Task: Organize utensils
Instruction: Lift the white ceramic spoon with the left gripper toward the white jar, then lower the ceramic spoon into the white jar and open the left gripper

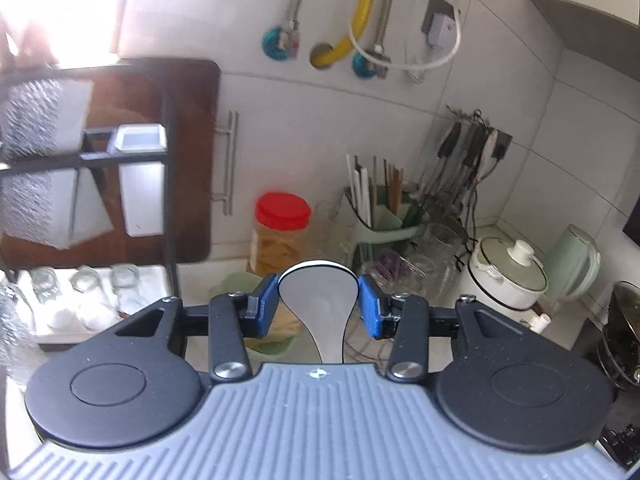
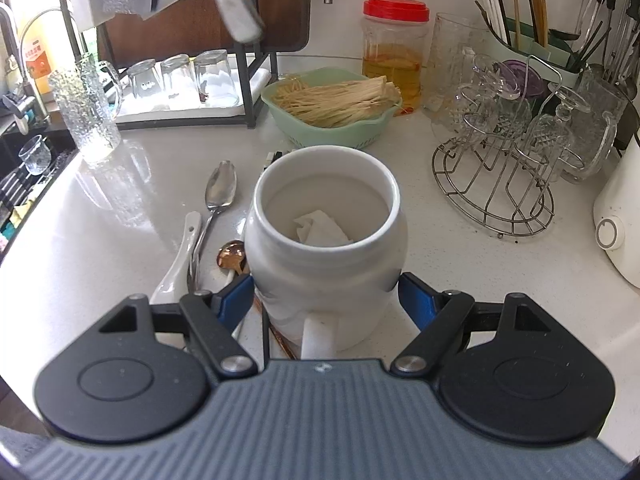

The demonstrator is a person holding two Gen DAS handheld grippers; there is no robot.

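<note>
A white ceramic jar with a handle stands on the counter, a crumpled tissue at its bottom. My right gripper is shut on the jar's lower sides. Left of the jar lie a metal spoon, a white ceramic spoon and a copper spoon. My left gripper is raised above the counter and shut on the bowl of a grey-and-white spoon, whose handle runs back toward the camera. A blurred grey handle hangs at the top of the right wrist view.
Behind the jar sits a green basket of pale strands. A wire rack of glass cups stands to the right, a red-lidded jar and a chopstick holder behind. A glass mug, a tray of glasses and the sink are on the left.
</note>
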